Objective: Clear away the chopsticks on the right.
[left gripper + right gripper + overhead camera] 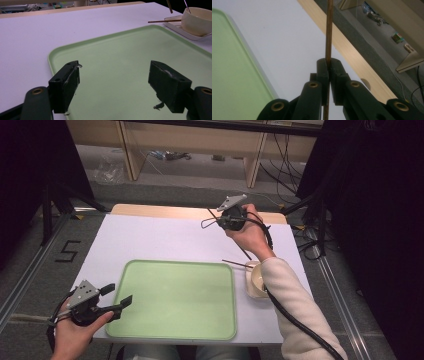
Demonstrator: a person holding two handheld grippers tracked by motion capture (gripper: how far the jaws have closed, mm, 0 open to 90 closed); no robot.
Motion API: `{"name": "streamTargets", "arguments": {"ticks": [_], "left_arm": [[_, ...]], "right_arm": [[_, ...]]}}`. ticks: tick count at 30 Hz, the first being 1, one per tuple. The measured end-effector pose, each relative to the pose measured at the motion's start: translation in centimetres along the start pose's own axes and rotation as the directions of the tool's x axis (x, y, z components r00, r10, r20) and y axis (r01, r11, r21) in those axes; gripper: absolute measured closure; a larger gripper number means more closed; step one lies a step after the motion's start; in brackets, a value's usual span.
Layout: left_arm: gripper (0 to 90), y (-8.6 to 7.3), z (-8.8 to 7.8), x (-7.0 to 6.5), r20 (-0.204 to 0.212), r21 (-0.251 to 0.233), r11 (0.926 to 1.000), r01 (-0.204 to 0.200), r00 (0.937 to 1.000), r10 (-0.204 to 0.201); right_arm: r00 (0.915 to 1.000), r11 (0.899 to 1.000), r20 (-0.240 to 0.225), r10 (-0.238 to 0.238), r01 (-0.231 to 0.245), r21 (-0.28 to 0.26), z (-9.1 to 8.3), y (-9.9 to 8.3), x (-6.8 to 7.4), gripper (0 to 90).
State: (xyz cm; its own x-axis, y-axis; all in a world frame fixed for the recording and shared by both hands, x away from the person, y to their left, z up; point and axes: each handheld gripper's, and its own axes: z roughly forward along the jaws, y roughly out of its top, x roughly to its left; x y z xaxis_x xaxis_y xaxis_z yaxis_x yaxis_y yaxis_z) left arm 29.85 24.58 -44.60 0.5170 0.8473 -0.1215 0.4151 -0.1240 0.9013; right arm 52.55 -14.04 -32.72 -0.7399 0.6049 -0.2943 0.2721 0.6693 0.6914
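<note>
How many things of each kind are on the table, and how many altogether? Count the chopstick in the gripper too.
Tray: 1
Bowl: 1
Dish under the bowl: 1
Chopsticks: 2, one across the dish, one in the right gripper
Total: 5

The tray (pixel 175 300) is pale green, plain, with no pattern. It lies on a white sheet (pixel 160 237) over a light wooden table (pixel 150 210). The bowl (pixel 197 21) is cream, on a white dish (pixel 180 28). The chopstick (pixel 328 30) is brown wood. Both grippers (pixel 115 82) (pixel 329 72) are black with brass-coloured rivets. The sleeve (pixel 295 305) is off-white.
</note>
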Motion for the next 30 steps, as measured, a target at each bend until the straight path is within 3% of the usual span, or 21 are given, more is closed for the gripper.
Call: {"name": "streamTargets", "arguments": {"ticks": [6,7,10,12,13,16,17,18,19,21,23,24,25,26,27,28,29,30], "left_arm": [[24.9,0.0,0.0,0.0,-0.001,0.0,1.0,0.0,1.0,0.0],[24.9,0.0,0.0,0.0,-0.001,0.0,1.0,0.0,1.0,0.0],[24.9,0.0,0.0,0.0,0.0,0.0,1.0,0.0,1.0,0.0],[24.9,0.0,0.0,0.0,0.0,0.0,1.0,-0.002,1.0,0.002],[24.9,0.0,0.0,0.0,0.0,-0.002,1.0,0.001,1.0,-0.001],[24.9,0.0,0.0,0.0,-0.002,-0.002,1.0,-0.003,1.0,0.003],[25.0,0.0,0.0,0.0,-0.001,-0.002,1.0,-0.003,1.0,0.003],[25.0,0.0,0.0,0.0,-0.002,-0.002,1.0,-0.003,1.0,0.003],[24.9,0.0,0.0,-0.1,-0.002,-0.001,1.0,-0.004,1.0,0.004],[24.9,0.0,0.0,-0.1,-0.002,-0.002,1.0,-0.004,1.0,0.004],[25.0,0.0,0.0,-0.1,0.0,-0.006,1.0,-0.003,1.0,0.003],[24.9,0.0,0.0,-0.1,0.0,-0.006,1.0,-0.003,1.0,0.003],[24.9,0.0,0.0,-0.1,-0.002,-0.005,1.0,-0.003,1.0,0.003],[24.9,0.0,0.0,-0.1,-0.002,-0.005,1.0,-0.003,1.0,0.003],[24.9,0.1,0.0,-0.1,-0.001,-0.002,1.0,-0.004,1.0,0.003],[24.9,0.1,0.0,-0.1,-0.001,-0.002,1.0,-0.004,1.0,0.003],[25.0,0.1,0.1,-0.1,0.0,0.001,1.0,-0.005,1.0,0.005],[25.0,0.1,0.1,-0.1,0.0,0.001,1.0,-0.005,1.0,0.005]], "right_arm": [[0.9954,0.992,-0.006,0.095,-0.095,-0.084,-1.0,0.6,0.0,87.5],[0.9925,0.986,-0.015,0.121,-0.122,-0.118,-1.4,0.7,-0.1,87.5],[0.9805,0.971,-0.054,0.189,-0.195,-0.141,-2.0,0.8,0.1,87.5],[0.9799,0.968,-0.054,0.192,-0.198,-0.156,-2.1,0.8,0.2,87.5],[0.974,0.961,-0.081,0.211,-0.222,-0.164,-2.3,0.9,0.3,87.5],[0.9665,0.952,-0.104,0.235,-0.25,-0.175,-2.6,0.8,0.6,87.5],[0.9531,0.94,-0.128,0.274,-0.294,-0.174,-2.9,0.7,1.0,87.5],[0.9531,0.94,-0.128,0.274,-0.294,-0.174,-2.9,0.7,1.0,87.5],[0.9453,0.93,-0.139,0.295,-0.317,-0.185,-3.1,0.5,1.4,87.5],[0.9418,0.928,-0.151,0.3,-0.325,-0.181,-3.3,0.4,1.5,87.5],[0.9263,0.917,-0.171,0.336,-0.363,-0.165,-3.9,-0.2,2.2,87.5],[0.9263,0.917,-0.171,0.336,-0.363,-0.165,-3.9,-0.2,2.2,87.5],[0.9042,0.9,-0.198,0.378,-0.41,-0.151,-4.3,-0.7,2.6,87.5],[0.8886,0.884,-0.211,0.407,-0.441,-0.152,-4.5,-1.0,2.8,87.5],[0.8782,0.877,-0.228,0.42,-0.458,-0.146,-4.6,-1.4,2.9,87.5],[0.8782,0.877,-0.228,0.42,-0.458,-0.146,-4.6,-1.4,2.9,87.5],[0.8637,0.865,-0.237,0.445,-0.483,-0.135,-5.1,-2.2,3.1,87.5],[0.8637,0.865,-0.237,0.445,-0.483,-0.135,-5.1,-2.2,3.1,87.5]]}}
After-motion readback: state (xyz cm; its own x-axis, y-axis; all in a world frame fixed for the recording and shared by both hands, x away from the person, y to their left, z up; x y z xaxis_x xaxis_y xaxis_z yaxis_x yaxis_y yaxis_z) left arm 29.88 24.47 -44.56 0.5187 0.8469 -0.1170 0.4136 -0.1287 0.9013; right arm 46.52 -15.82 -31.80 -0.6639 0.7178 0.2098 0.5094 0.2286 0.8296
